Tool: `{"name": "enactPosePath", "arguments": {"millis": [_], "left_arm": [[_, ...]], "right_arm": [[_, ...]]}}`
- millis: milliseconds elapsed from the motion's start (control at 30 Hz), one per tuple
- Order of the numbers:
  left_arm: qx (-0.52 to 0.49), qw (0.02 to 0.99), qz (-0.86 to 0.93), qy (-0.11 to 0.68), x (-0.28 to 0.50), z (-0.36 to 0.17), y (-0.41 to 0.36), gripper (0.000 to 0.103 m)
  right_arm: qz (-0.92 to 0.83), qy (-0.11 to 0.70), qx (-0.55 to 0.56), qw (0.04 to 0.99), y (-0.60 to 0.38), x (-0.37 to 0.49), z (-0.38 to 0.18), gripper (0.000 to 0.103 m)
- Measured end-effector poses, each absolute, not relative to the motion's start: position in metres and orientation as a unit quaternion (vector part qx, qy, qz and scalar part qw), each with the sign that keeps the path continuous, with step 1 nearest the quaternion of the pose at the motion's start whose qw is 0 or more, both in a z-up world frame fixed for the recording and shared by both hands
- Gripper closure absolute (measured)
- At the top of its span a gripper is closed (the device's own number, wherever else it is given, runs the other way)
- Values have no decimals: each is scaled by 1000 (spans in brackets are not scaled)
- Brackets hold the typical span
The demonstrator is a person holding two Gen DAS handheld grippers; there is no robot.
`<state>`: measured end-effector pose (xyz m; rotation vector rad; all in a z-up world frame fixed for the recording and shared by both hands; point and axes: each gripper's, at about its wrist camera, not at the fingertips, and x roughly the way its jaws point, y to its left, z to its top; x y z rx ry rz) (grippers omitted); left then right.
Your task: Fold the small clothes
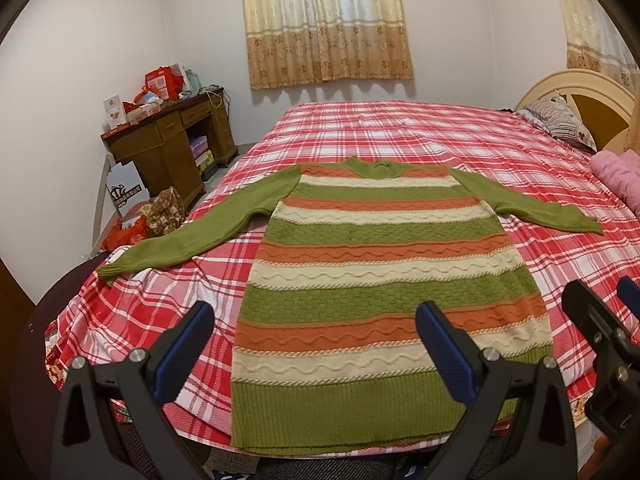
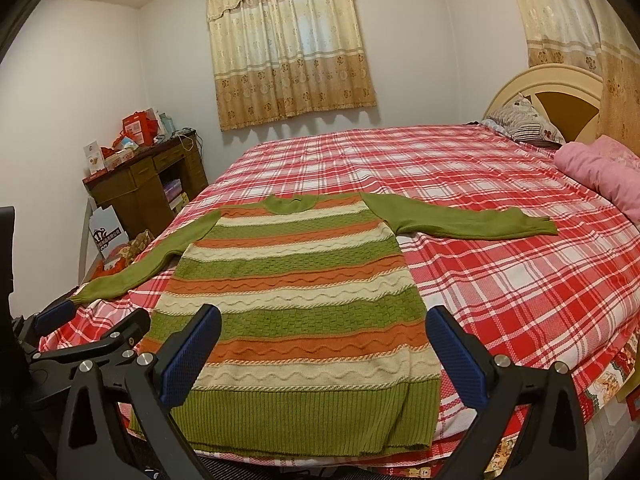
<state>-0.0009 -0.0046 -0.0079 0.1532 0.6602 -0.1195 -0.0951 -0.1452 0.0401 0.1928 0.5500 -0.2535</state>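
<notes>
A knitted sweater [image 1: 384, 276] [image 2: 296, 296] with green, orange and cream stripes lies flat and face up on the bed, green sleeves spread to both sides and its ribbed hem at the near edge. My left gripper [image 1: 316, 344] hovers open above the hem, nothing between its blue pads. My right gripper [image 2: 324, 352] hangs open over the lower part of the sweater, also holding nothing. The right gripper [image 1: 600, 304] shows at the right edge of the left wrist view. At the left edge of the right wrist view I see the left gripper [image 2: 92, 320].
A red and white plaid sheet covers the bed [image 1: 440, 136] [image 2: 500, 280]. Pillows [image 2: 524, 120] and a pink blanket [image 2: 600, 172] lie by the headboard at the right. A cluttered wooden desk [image 1: 172, 140] stands left of the bed, with bags on the floor.
</notes>
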Motion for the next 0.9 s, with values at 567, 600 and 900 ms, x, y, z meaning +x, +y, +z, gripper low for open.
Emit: {"name": "enactPosePath", "arguments": {"millis": [567, 600, 900], "left_arm": [[73, 939, -61, 330, 0, -9, -4, 1], [73, 939, -62, 330, 1, -9, -4, 1], [72, 939, -61, 331, 1, -9, -4, 1]], "right_arm": [[-122, 276, 97, 948, -146, -92, 37, 1], [-122, 277, 97, 948, -146, -92, 37, 1], [-123, 277, 98, 948, -146, -92, 37, 1]]}}
